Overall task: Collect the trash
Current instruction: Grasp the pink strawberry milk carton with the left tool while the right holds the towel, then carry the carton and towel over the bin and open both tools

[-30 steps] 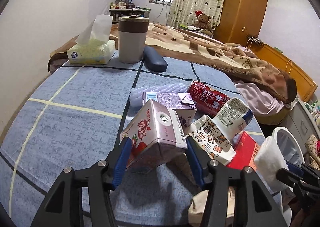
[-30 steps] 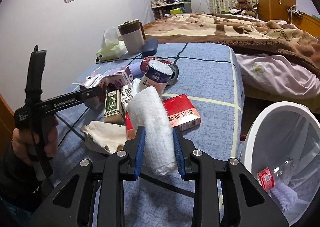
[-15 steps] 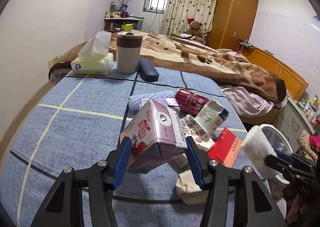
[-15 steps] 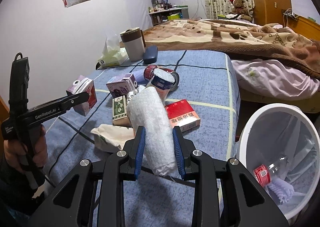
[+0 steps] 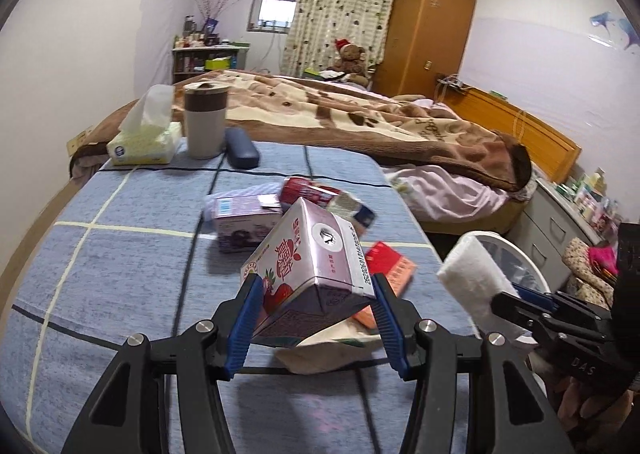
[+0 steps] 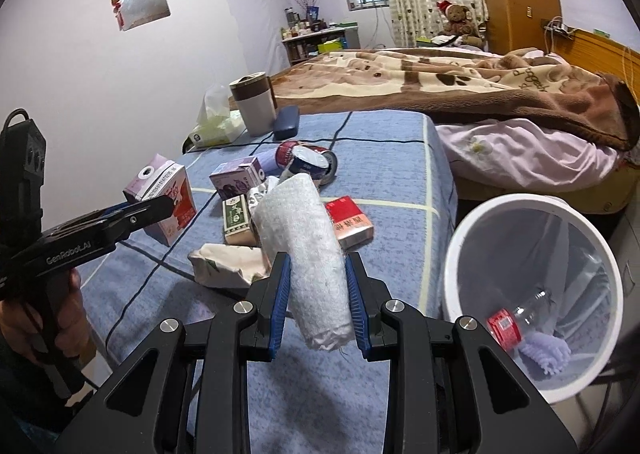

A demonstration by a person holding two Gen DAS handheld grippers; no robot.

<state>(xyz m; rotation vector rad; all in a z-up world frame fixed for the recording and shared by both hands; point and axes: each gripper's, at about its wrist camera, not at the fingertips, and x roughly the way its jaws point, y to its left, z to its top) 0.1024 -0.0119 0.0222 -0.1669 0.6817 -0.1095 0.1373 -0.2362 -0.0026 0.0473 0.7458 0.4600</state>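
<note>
The left gripper [image 5: 314,308] is clamping a pink strawberry milk carton [image 5: 308,274] between its blue pads, holding it tilted and clear of the blue checked bedcover [image 5: 120,262]. The right gripper [image 6: 318,300] is squeezing a white rolled cloth [image 6: 308,250], whose upper end is sticking out beyond the fingertips toward twelve o'clock. In the right wrist view, the white trash bin [image 6: 452,274] is standing off the bed edge at about three o'clock of that gripper, with a clear plastic bottle [image 6: 520,314] with a red label lying inside it. More trash is lying on the bedcover near twelve o'clock of the cloth: a red flat box [image 6: 350,222], a small green carton [image 6: 236,218], a purple carton [image 6: 236,176], a red can [image 6: 308,160] on its side and a crumpled paper bag [image 6: 228,264]. Farther back, toward eleven o'clock, a tissue box [image 6: 214,130], a grey and brown tumbler [image 6: 254,104] and a dark glasses case [image 6: 286,122] are sitting together. A hand [image 6: 40,330] is gripping the left gripper's handle at nine o'clock.
</note>
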